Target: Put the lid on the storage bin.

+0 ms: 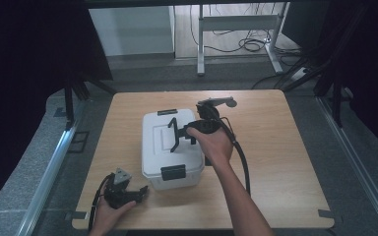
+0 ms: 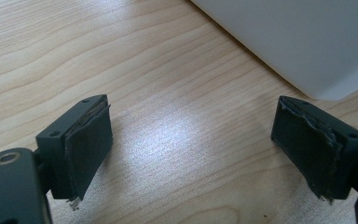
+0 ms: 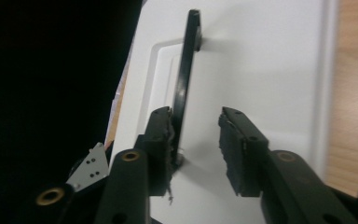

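— Box position? White lidded storage box [image 1: 172, 147] sits mid-table [image 1: 275, 162], its black carry handle [image 3: 186, 70] raised upright.

— Grippers?

— Right gripper [image 3: 196, 144] above the lid, jaws apart around the handle. Left gripper [image 2: 191, 144] rests nearby, jaws wide, holding nothing.

Right gripper [image 3: 196, 149] parted over white lid [image 3: 261, 56]; black handle [image 3: 186, 79] upright beside one jaw.

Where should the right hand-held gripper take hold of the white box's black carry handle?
Grip the handle at mid-bar, coming straight down from above the lid. It stands upright on its edge, thin enough to fit between the right hand-held gripper jaws, which stand open, one pad already beside the bar.
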`<control>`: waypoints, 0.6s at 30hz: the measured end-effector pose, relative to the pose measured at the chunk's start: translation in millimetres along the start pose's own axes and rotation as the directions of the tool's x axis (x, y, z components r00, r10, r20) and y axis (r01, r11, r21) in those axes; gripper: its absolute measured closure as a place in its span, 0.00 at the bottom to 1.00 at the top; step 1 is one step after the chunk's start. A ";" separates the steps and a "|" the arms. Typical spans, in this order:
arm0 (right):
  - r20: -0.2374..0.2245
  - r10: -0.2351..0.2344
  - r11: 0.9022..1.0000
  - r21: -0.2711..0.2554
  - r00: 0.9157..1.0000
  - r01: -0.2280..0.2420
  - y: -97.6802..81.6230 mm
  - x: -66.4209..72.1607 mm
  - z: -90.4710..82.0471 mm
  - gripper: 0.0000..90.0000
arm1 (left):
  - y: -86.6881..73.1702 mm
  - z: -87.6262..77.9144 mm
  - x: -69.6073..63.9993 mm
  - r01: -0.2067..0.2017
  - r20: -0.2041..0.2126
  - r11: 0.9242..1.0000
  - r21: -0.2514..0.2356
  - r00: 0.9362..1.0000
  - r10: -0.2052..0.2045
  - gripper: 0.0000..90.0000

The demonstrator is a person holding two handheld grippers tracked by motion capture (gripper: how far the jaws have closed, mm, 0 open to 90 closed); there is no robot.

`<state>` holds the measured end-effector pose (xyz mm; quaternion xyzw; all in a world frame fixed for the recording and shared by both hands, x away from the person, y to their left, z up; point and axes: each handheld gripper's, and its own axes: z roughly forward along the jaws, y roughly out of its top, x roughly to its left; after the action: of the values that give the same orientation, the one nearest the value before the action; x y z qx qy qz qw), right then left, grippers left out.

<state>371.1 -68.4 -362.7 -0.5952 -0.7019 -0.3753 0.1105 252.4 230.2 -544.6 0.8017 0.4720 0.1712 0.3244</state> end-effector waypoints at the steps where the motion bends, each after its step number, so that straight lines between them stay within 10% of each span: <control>1: -0.005 -0.011 1.000 -0.010 1.000 0.011 -1.3 -3.0 -3.2 0.68 | 0.0 0.0 -0.1 0.000 0.000 1.000 0.000 1.000 0.000 0.14; 7: -0.059 -0.106 0.990 -0.096 0.993 0.100 -20.1 -33.2 -29.1 0.60 | 0.0 -0.1 0.0 0.000 0.000 1.000 0.001 1.000 0.000 0.14; 18: -0.054 -0.115 0.970 -0.222 0.992 0.101 -51.7 -102.1 -67.0 0.50 | -0.1 0.2 -0.2 0.002 -0.001 1.000 -0.003 1.000 -0.002 0.14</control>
<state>331.3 -189.8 -398.1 -0.5518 -0.6836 -0.4754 0.0467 252.4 230.0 -544.8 0.8007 0.4725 0.1721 0.3255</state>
